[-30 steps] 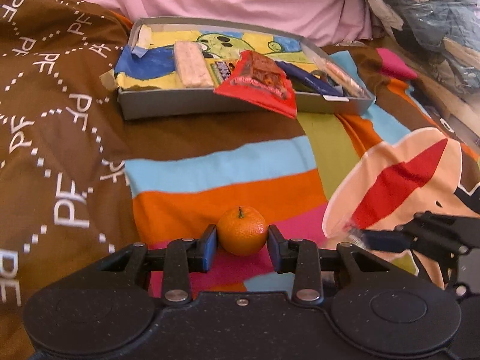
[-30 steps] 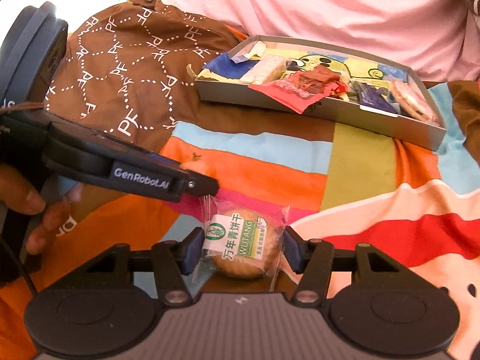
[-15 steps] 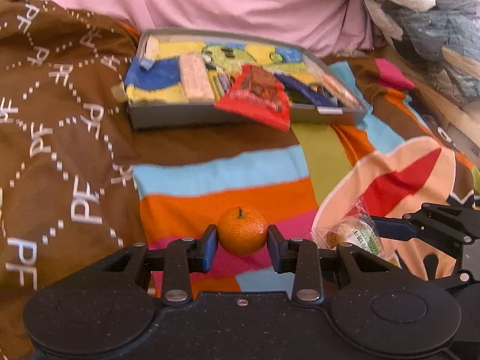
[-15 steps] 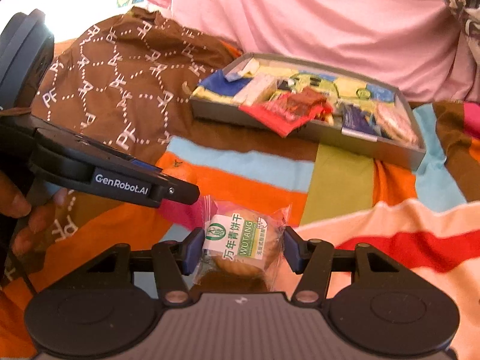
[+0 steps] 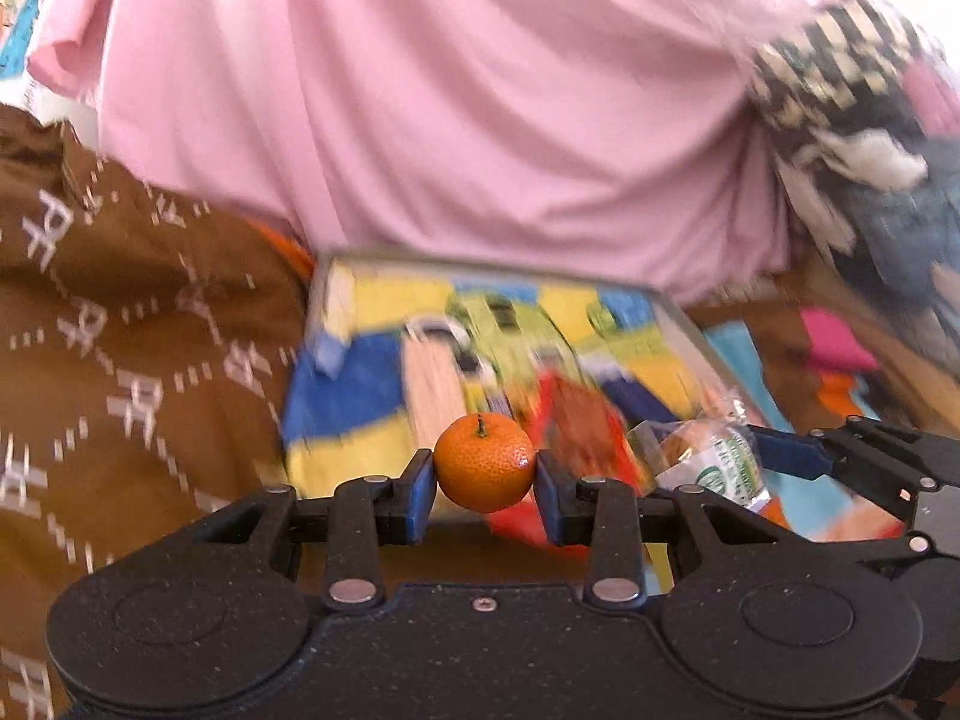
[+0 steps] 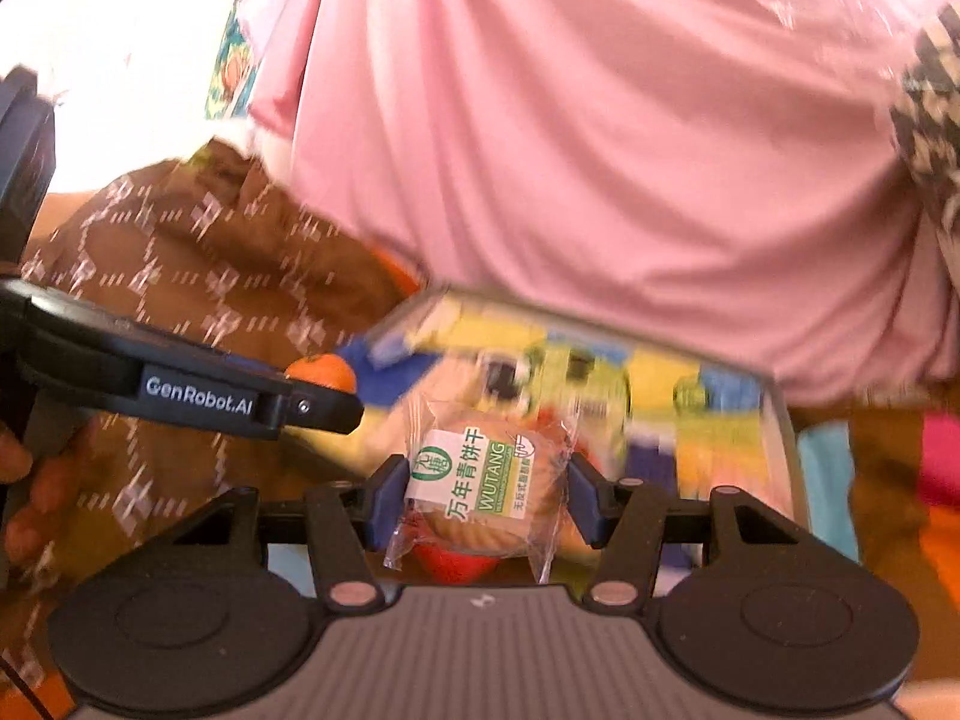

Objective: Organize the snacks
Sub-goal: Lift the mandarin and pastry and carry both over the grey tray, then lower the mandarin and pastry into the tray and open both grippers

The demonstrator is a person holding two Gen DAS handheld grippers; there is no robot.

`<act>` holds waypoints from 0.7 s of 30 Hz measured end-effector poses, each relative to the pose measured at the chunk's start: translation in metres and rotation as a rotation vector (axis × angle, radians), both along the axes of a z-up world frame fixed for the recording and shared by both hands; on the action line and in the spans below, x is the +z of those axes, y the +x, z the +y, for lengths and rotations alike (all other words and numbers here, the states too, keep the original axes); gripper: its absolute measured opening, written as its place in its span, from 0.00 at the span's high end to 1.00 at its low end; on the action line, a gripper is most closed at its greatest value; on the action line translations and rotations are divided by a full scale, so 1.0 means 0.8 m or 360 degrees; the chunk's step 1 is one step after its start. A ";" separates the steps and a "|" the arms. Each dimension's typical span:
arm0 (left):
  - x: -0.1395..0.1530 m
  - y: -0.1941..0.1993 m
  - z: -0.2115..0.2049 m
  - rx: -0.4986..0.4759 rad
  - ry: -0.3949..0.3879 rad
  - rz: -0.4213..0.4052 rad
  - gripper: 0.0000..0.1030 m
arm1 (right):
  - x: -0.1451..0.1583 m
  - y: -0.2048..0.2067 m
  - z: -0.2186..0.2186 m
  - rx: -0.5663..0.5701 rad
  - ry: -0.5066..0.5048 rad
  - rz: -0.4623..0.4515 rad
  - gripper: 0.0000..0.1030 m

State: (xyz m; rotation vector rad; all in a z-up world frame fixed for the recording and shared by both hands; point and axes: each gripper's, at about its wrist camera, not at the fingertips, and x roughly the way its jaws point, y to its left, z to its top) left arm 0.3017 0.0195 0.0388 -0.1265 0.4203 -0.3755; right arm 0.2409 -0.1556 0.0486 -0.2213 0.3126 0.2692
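Left wrist view
Left hand-held gripper: pinching the mandarin between its two blue pads, one pad on each side of the fruit's middle.
Mandarin position: held in the air at the near edge of the tray, stem up.
Mandarin handling: small, round and light, with a firm but bruisable skin; a hold across the widest part looks right, since it could roll out of a pinch set higher or lower.
Tray contents: blurred; a red packet and a pale bar can be made out, the rest probably more wrapped snacks.
Right side: the other hand-held gripper's arm reaches in with the wrapped biscuit.

Right wrist view
Right hand-held gripper: pressed in on the wrapped biscuit, a pad on each side of the round cake inside the clear wrapper.
Biscuit position: in the air over the near part of the tray, label facing the camera.
Biscuit handling: light and brittle; the film is slick and crinkly, so the hold belongs on the cake itself, not the loose sealed ends, and gently.
Left side: the left hand-held gripper's finger with the mandarin at its tip, over the tray's left end; a person's hand at the edge.
Bed: brown patterned cover left of the tray, pink cloth behind.
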 end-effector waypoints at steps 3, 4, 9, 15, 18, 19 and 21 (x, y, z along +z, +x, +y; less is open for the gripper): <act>0.005 0.027 0.007 0.0064 0.0002 -0.0038 0.64 | 0.013 0.035 0.003 0.0012 -0.0024 -0.0050 0.41; 0.005 0.034 0.009 0.0085 0.0002 -0.0042 0.64 | 0.015 0.044 0.003 0.0017 -0.0030 -0.0059 0.41; -0.012 0.067 0.017 0.0134 -0.0012 0.0019 0.64 | 0.015 0.099 0.008 0.0111 -0.0044 0.0014 0.41; -0.039 0.079 0.014 0.0128 0.0031 0.0066 0.64 | 0.006 0.147 0.020 0.0249 -0.0194 0.0112 0.41; -0.045 0.083 0.014 0.0129 0.0028 0.0074 0.64 | 0.003 0.157 0.023 0.0269 -0.0213 0.0137 0.41; -0.047 0.084 0.015 0.0131 0.0018 0.0075 0.64 | 0.002 0.160 0.023 0.0273 -0.0216 0.0150 0.41; -0.048 0.085 0.016 0.0135 -0.0003 0.0075 0.64 | -0.001 0.164 0.023 0.0267 -0.0215 0.0164 0.41</act>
